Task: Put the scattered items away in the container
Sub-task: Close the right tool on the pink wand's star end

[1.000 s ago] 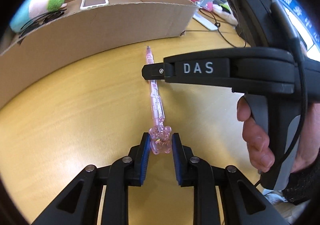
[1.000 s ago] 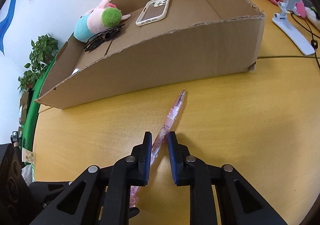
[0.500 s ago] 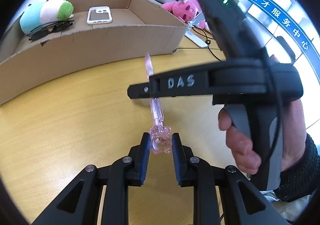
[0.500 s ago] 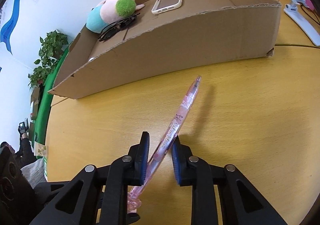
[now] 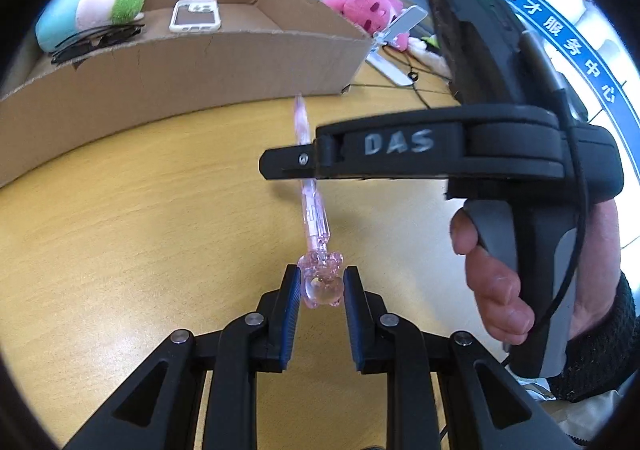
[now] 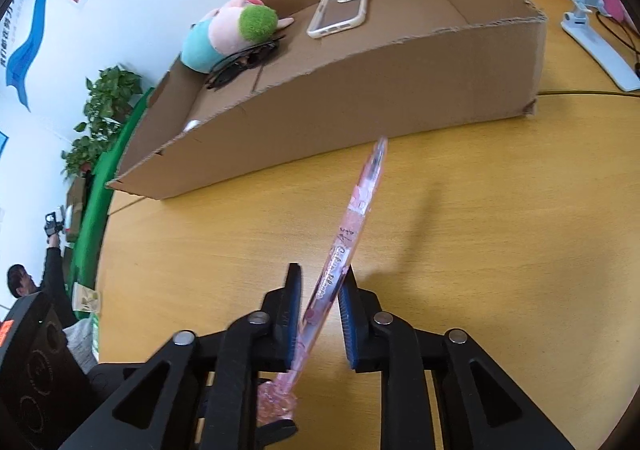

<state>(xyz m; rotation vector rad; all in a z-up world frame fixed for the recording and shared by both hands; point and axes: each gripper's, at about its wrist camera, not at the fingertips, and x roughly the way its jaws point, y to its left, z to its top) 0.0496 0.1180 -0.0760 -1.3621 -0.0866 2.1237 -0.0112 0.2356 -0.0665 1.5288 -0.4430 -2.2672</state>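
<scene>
A slim pink pen (image 6: 352, 226), light, rigid and slick-looking, hangs tilted above the wooden table (image 6: 500, 250), short of the cardboard box (image 6: 400, 90). The right gripper (image 6: 320, 314) pinches its barrel; the left gripper (image 5: 320, 290) brackets the charm end, contact unclear.

The left gripper (image 5: 319, 292) points forward, its fingers (image 5: 291, 304) slightly apart around the pen's charm end. The right gripper (image 6: 319, 310), held in a bare hand (image 5: 496, 290), crosses ahead of the left fingers and pinches the pen.
</scene>
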